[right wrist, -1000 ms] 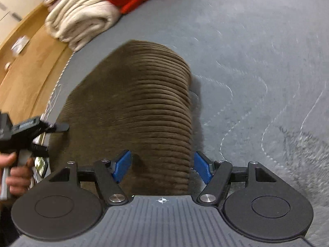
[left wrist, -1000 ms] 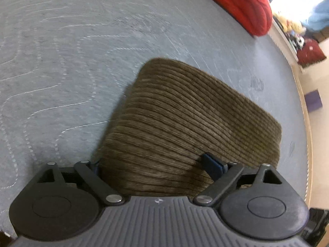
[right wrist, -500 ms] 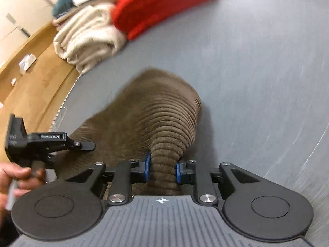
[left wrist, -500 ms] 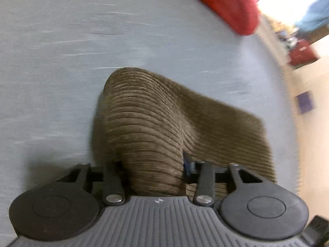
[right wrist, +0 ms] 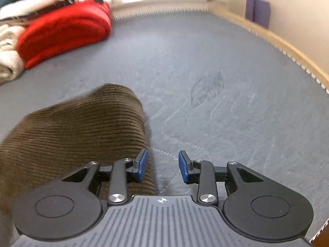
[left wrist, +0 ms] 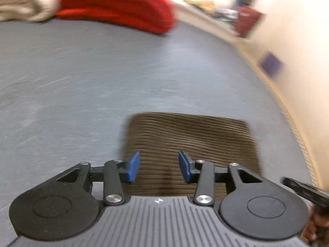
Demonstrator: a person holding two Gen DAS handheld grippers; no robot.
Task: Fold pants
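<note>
Grey quilted mattress (right wrist: 216,65) carries the brown ribbed corduroy pants (left wrist: 189,138), lying as a compact folded rectangle near its edge, well apart from the red folded knit (right wrist: 63,28) at the far side. Left gripper (left wrist: 159,166) hangs over the pants with jaws apart, holding nothing; right gripper (right wrist: 162,166) likewise parted and empty, straddling the pants' right edge. Judgement: fold looks laid; lift both straight up without snagging the ribs, then check that the edges align.

One pair of brown corduroy pants (left wrist: 189,140) lies folded on one grey mat (left wrist: 102,78). Two grippers show, the left (left wrist: 159,166) and the right (right wrist: 162,165), each with two blue pads. At the back are one red bundle (right wrist: 63,30), one cream bundle (left wrist: 24,0) and one purple block (right wrist: 258,10).
</note>
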